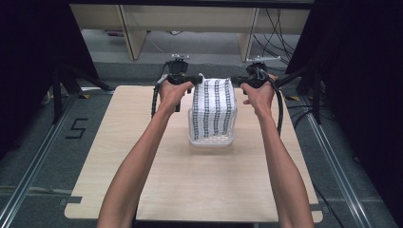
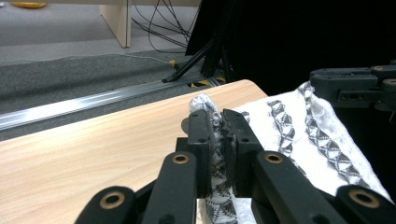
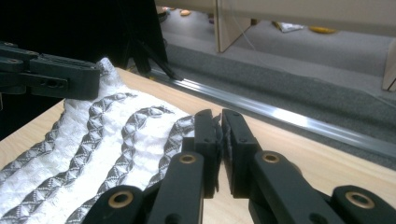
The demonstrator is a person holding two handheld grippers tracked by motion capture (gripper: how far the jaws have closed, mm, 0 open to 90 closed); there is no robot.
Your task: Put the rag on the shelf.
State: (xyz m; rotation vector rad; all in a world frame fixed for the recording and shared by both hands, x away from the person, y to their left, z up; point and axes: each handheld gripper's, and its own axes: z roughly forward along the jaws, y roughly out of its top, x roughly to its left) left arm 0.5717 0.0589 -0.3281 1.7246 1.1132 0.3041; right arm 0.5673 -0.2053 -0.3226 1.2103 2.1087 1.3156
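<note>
Both hands are up at the far half of the bench (image 1: 142,180), holding a white cloth (image 1: 215,107) with dark zigzag stripes stretched out between them. The left gripper (image 1: 190,80) has the cloth's left top corner and the right gripper (image 1: 247,83) has the right top corner, so the cloth hangs down like a little curtain. Its lower part drops into a clear plastic tub (image 1: 212,140) that sits around the middle of the bench, a bit toward the far side.

In the left gripper view the jaws are pinched tight on a bunched-up edge of the cloth (image 2: 322,135), with a rolled bit of fabric poking up above the tips of the left gripper (image 2: 218,126). The rest of the cloth spreads off to the right, toward the other gripper.

Same deal in the right gripper view: the right gripper (image 3: 219,123) has its jaws nearly closed, with a thin edge of the cloth (image 3: 102,149) squeezed in the gap between them, and the striped fabric runs off to the left.
</note>
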